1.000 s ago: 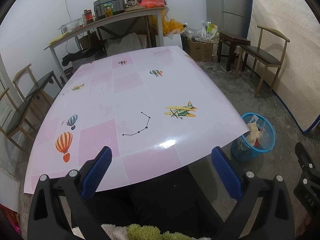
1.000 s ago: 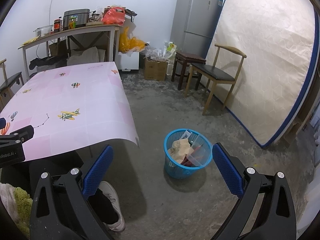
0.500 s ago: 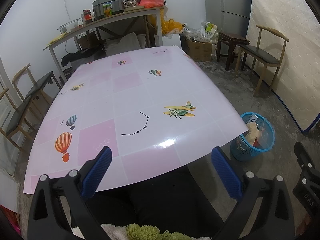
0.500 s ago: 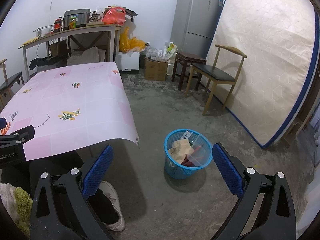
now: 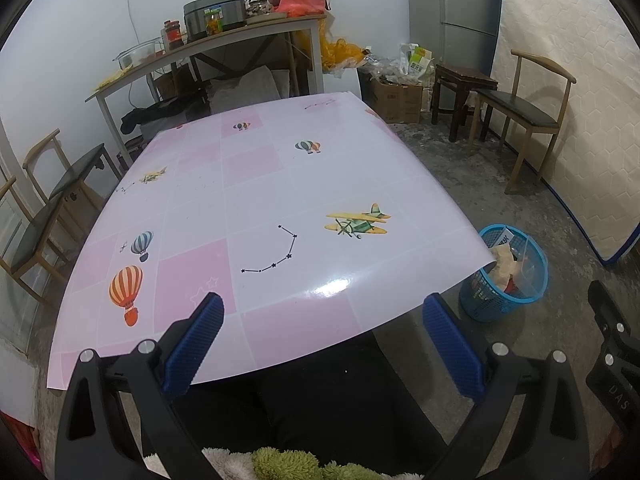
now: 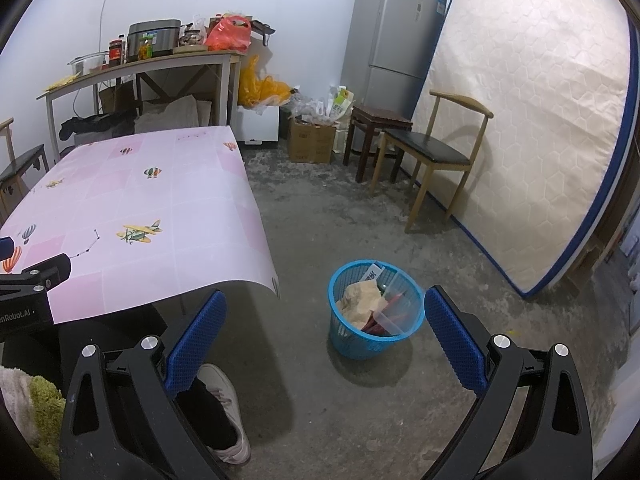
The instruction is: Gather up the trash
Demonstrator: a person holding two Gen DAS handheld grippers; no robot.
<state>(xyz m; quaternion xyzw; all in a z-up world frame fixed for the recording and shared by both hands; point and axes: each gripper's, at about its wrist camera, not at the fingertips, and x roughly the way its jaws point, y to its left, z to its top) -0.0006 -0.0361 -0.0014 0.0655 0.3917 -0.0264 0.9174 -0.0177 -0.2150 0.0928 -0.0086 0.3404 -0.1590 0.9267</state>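
While both the left gripper (image 5: 322, 338) and the right gripper (image 6: 326, 332) stand spread wide and empty, we scan the table (image 5: 256, 184), which shows no litter; the trash lies in the blue basket (image 6: 374, 312) on the floor beside it.

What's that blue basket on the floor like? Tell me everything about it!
The blue basket is a small round bin of what looks like plastic, with lattice walls and a solid rim. It stands upright on the grey concrete floor, just past the corner of the pink table, not touching it. It is nearly full: crumpled tan paper, a clear plastic piece, something red and a printed white card poke up inside. Neither gripper touches it.
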